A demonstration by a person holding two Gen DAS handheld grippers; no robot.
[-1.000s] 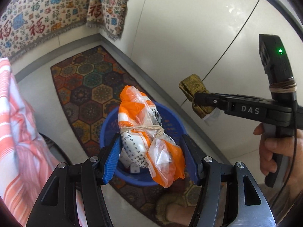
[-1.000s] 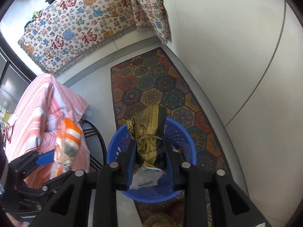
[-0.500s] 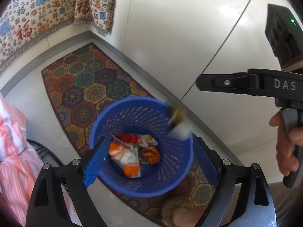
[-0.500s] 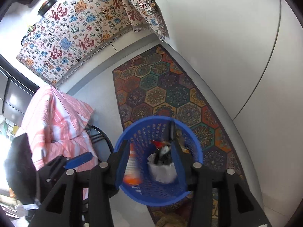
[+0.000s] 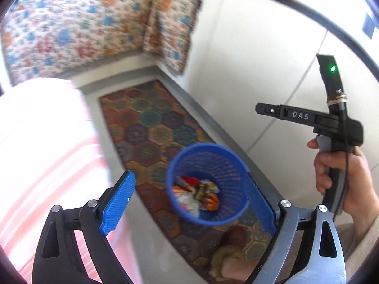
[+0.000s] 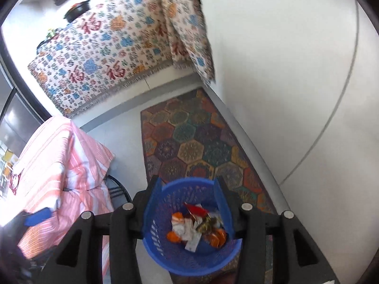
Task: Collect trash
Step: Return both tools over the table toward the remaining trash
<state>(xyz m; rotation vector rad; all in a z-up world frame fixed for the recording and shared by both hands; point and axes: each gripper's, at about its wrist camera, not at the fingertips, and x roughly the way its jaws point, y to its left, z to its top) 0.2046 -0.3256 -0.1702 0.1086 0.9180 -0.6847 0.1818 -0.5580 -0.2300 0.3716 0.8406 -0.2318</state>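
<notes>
**Both tools empty over the basket, wrappers dropped in**

A white wall meets a pale floor at a grey skirting, and a long hexagon-patterned rug [image 6: 194, 151] in reds, greens and golds runs along it. A cream patterned cloth with red characters [image 6: 106, 54] hangs over furniture at the far end, and a pink-and-white striped fabric [image 6: 59, 165] drapes at the near left. On the rug stands the round blue perforated plastic basket [image 5: 227, 165]. At its bottom lies the collected trash [image 6: 199, 224]: crumpled orange-and-white, red and gold wrappers in a loose heap.

The left tool [image 5: 189, 201], with blue pads, has just been opening and stands spread wide with nothing between the jaws, the basket below. The right tool [image 6: 187, 196], black and gripped by a bare hand [image 5: 343, 177], has also just been opening; its jaws are apart and empty, framing the basket rim.

The drop-off step looks finished. The next move would likely call for turning both tools away from the basket to look for any remaining litter; none is visible on the rug or floor here.
</notes>
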